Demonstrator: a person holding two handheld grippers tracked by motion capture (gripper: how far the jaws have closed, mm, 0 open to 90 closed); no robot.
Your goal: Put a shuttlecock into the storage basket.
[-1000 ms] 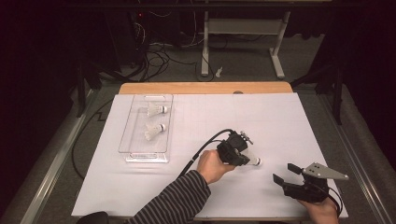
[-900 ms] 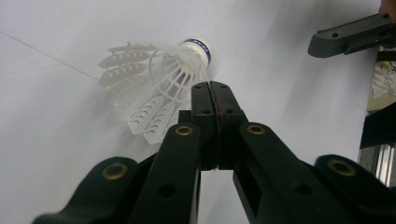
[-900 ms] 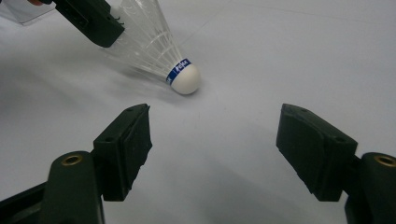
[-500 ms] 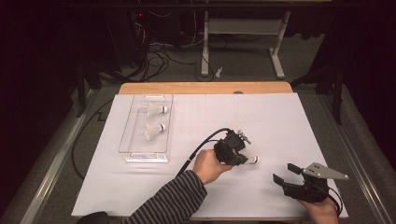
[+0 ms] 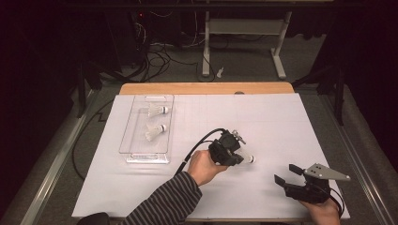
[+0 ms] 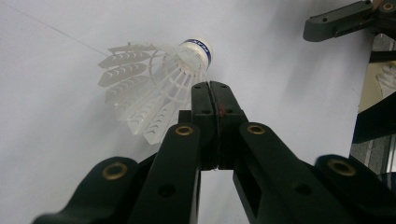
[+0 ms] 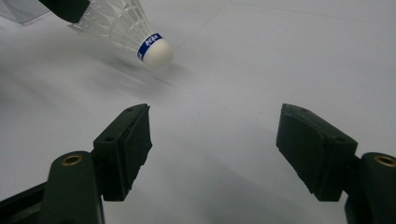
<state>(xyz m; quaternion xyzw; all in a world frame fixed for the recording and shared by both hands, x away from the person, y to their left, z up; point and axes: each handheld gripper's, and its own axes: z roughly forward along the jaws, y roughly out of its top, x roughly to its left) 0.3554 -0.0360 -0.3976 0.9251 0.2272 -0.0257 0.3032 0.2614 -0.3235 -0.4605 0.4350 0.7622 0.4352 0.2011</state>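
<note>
Left gripper (image 6: 215, 91): black jaws pressed together, pinching a feather of the shuttlecock (image 6: 154, 88) at the edge of its skirt. In the high view the same gripper (image 5: 239, 157) sits near table centre, with the shuttlecock (image 5: 248, 159) poking out at its 3 o'clock and its cork tip pointing right.

Shuttlecock: white plastic mesh skirt, ribbed and flared like a cone, rounded white cork with a blue band and small print, too small to read. In the right gripper view the shuttlecock (image 7: 140, 32) casts a soft shadow on the sheet below it.

Right gripper (image 7: 215, 144): jaws spread wide, nothing between them, matte black pads with screw holes. In the high view it (image 5: 287, 174) sits at 4 o'clock from the left one, well apart, with a grey three-cornered plate on top.

Table (image 5: 281, 122): covered with a smooth white sheet, with a bare wooden strip along the far edge.

Clear plastic tray (image 5: 133, 154) at 10 o'clock from the left gripper, rectangular, holding two more shuttlecocks (image 5: 156, 110) lying on their sides. Open sheet lies between the held shuttlecock and the tray.

Black cable (image 5: 199, 143) loops from the left gripper back along the striped sleeve (image 5: 169, 201).
</note>
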